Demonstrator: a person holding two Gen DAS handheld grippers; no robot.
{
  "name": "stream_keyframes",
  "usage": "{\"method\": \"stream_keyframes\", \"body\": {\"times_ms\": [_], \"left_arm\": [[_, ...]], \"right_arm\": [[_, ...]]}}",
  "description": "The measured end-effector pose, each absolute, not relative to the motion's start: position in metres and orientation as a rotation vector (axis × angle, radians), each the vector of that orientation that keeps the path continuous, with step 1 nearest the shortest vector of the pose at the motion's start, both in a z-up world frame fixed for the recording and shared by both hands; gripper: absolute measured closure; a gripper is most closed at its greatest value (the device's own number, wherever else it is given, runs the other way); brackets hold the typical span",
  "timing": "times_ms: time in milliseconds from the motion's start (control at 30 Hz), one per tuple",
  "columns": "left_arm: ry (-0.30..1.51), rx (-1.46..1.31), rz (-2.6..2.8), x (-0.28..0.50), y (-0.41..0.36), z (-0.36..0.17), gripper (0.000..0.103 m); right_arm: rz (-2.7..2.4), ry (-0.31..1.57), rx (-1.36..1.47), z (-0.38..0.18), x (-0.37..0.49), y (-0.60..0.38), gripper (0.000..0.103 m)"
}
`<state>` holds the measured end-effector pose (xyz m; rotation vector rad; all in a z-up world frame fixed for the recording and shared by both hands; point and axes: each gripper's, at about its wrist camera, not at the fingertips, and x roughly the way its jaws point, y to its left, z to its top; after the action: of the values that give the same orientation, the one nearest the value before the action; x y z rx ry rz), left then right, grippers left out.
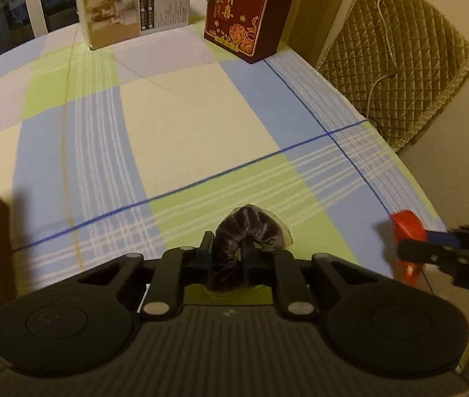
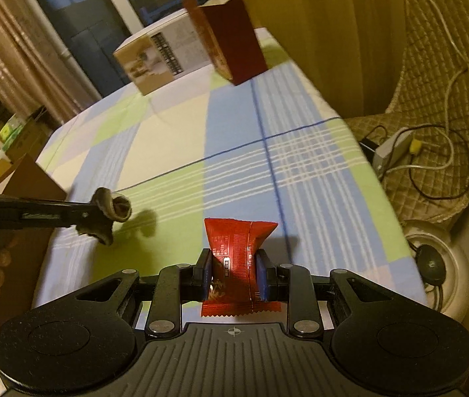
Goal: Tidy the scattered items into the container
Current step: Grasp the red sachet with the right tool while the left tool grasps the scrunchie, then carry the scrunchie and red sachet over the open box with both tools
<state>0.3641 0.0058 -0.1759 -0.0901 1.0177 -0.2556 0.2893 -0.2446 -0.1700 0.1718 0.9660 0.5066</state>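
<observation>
L claw [image 1: 227, 252] is pinching a dark purple velvet scrunchie [image 1: 246, 231], lifted above the near part of the surface [image 1: 185, 115]; the scrunchie bulges out beyond the tips. In the right wrist view the same claw comes in from the left w/ the scrunchie [image 2: 112, 213] throwing a shadow on the cloth below.

R claw [image 2: 234, 276] is pinching a red snack packet [image 2: 239, 258] across its middle, the packet's far end fanning out past the tips, also held above the surface near its right edge. From the left wrist view the packet [image 1: 408, 231] shows at the near right, blurred.

Surface is covered w/ a checked cloth in blue, green and cream. At the far end stand a dark red box w/ gold print [image 1: 244, 13] and, to its left, a tan-and-white carton [image 1: 132, 3], close together.

A brown cardboard wall [image 2: 32, 178] sits at the near left, just beside the L claw; can't tell if it's the container. A quilted chair w/ white cable [image 1: 400, 59] stands off the right edge.
</observation>
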Motion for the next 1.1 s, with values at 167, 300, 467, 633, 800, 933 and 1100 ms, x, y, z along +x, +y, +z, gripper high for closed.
{"method": "stream_keyframes", "body": {"times_ms": [167,300,467,633,800,933,1100], "left_arm": [[0.971,-0.137,-0.259,0.325,0.021,-0.14,0.091],[0.917,-0.148,-0.232,0.289,0.045,-0.106,0.091],[0.863,-0.141,-0.146,0.25,0.089,-0.072,0.091],[0.836,-0.136,-0.033,0.213,0.139,-0.051,0.091],[0.84,-0.142,0.086,0.183,0.191,-0.045,0.091],[0.856,-0.152,0.144,0.169,0.223,-0.047,0.091],[0.858,-0.163,0.185,0.16,0.246,-0.052,0.091]], "right_arm": [[0.572,0.972,0.133,-0.167,0.281,-0.23,0.073],[0.647,0.97,0.086,-0.161,0.27,-0.211,0.073],[0.721,0.97,0.059,-0.151,0.257,-0.18,0.073],[0.819,0.947,0.068,-0.126,0.243,-0.136,0.073],[0.965,0.884,0.015,-0.088,0.225,-0.073,0.073],[1.068,0.843,-0.042,-0.063,0.209,-0.026,0.073],[1.158,0.817,-0.129,-0.048,0.191,0.035,0.073]]}}
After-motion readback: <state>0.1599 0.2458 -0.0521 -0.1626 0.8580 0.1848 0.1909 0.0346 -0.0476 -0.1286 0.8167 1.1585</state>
